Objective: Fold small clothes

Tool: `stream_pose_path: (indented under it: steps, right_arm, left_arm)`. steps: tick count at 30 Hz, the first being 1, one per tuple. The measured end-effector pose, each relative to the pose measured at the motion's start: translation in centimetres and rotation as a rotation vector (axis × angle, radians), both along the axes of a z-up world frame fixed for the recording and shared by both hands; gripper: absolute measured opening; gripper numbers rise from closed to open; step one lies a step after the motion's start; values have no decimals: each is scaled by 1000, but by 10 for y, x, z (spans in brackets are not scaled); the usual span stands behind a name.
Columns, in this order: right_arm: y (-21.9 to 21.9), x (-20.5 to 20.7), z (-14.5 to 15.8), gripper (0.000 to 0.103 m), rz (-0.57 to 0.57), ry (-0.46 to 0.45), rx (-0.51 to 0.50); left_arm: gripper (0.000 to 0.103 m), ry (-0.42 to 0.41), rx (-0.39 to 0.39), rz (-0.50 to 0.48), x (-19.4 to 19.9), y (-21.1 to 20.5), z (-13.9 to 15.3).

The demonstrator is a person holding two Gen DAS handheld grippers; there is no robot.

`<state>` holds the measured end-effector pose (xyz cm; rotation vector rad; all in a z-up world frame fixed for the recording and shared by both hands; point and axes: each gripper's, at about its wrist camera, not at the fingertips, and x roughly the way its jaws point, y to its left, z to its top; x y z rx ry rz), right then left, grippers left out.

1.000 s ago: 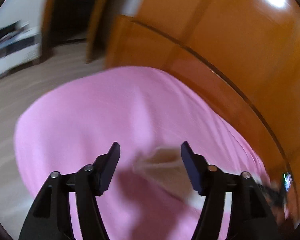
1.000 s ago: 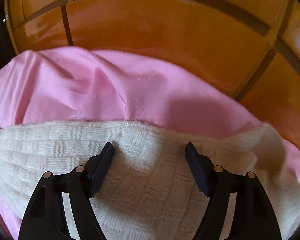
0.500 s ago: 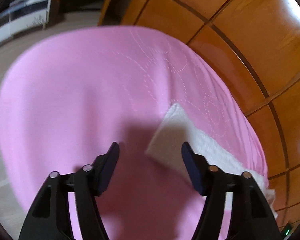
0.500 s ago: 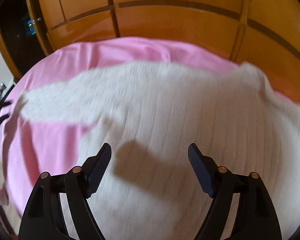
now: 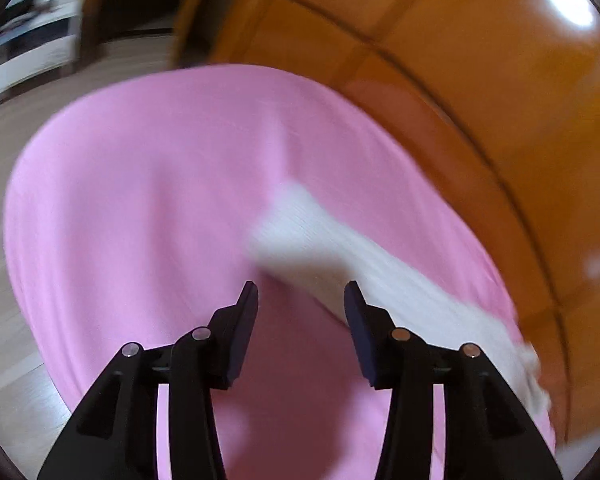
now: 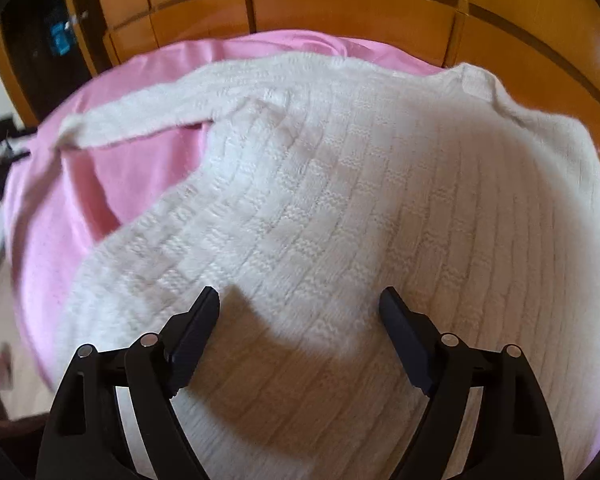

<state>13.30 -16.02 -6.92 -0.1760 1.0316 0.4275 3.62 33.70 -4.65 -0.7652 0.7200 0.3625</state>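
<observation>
A white knit sweater (image 6: 360,200) lies spread flat on a pink sheet (image 6: 100,184). Its neckline (image 6: 476,80) is at the far right and one sleeve (image 6: 160,120) stretches out to the left. My right gripper (image 6: 300,300) hovers over the sweater's body. Its jaws are opening, with nothing between them. In the blurred left wrist view the sleeve (image 5: 340,248) runs from the middle down to the right across the pink sheet (image 5: 140,200). My left gripper (image 5: 302,296) hangs just short of the sleeve's end. Its jaws are partly apart and opening, and the pads press on nothing.
Glossy orange wooden panels (image 6: 340,12) rise right behind the pink surface, also on the right in the left wrist view (image 5: 480,80). Pale wooden floor (image 5: 4,160) lies past the sheet's left edge. A white cabinet (image 5: 28,56) and a dark doorway stand farther off.
The right gripper has swept from the sweater's far edge to over its body, its jaws a little wider. The left gripper's jaws stand closer together, and the sleeve's end lies farther ahead of them.
</observation>
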Motion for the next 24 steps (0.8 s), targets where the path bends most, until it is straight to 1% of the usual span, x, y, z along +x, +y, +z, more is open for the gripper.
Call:
stream_pose_path:
  steps: [1,2,4,5,6,7,8,9,11,12,13,14,16,17,18,19,20,21,22,23,24]
  right_arm:
    - [-8,-2,4,81,-18,-2,15]
    - [-20,-4,9,81,-44,-6,28]
    - [-45,-6,15,81,-100,-13,28]
    - [-68,-11,20,81,-152,-23,24]
    - [-81,-13,22,81,-185,-27,19]
    - [-104,-18,25,81,-238,-34,7]
    - [-121,-23,26,81,-276,-39,-4]
    - [-148,-32,28,81,-340,-47,-21]
    - [-193,-51,28,81,-449,-49,-51]
    - [-209,-57,27,81,-489,-44,-67]
    - [-227,-67,24,81,-530,-36,-79]
    - [-246,-78,20,81,-576,-17,-83]
    - [-264,-96,16,81,-615,4,-81]
    - [-271,-106,13,81,-626,14,-73]
    - [-276,-113,10,81,-628,26,-57]
    - [-278,-116,8,81,-627,44,-35]
    - [-277,-121,5,67,-612,64,-8]
    - [-275,-125,5,45,-589,67,6]
    - [-270,-126,8,33,-560,66,16]
    - [-262,-127,11,10,-516,65,19]
    - [-259,-129,15,6,-494,62,13]
  left_arm:
    - [45,-30,-22,-70,-5,-16,2]
    - [47,-54,-51,-160,-11,-40,4]
    - [53,-74,-61,-307,-21,-87,5]
    - [53,-82,-67,-381,-26,-109,4]
    - [54,-83,-82,-445,-30,-129,2]
    - [55,-82,-109,-508,-34,-153,-2]
    - [57,-75,-134,-558,-36,-172,-7]
    - [57,-69,-143,-589,-40,-189,-10]
    - [56,-43,-173,-651,-33,-215,-21]
    - [55,-26,-184,-683,-31,-226,-26]
    - [54,0,-179,-703,-27,-237,-31]
    - [48,11,-177,-722,-26,-247,-32]
    - [39,23,-197,-752,-27,-264,-35]
    - [27,29,-198,-762,-27,-271,-36]
    - [17,38,-194,-772,-15,-271,-40]
    - [6,56,-172,-778,-15,-277,-42]
    - [6,59,-164,-775,-15,-272,-42]
    - [5,45,-164,-772,-19,-271,-39]
    - [5,42,-152,-765,-22,-272,-38]
    - [5,41,-140,-761,-25,-269,-34]
    - [5,38,-140,-761,-28,-261,-32]
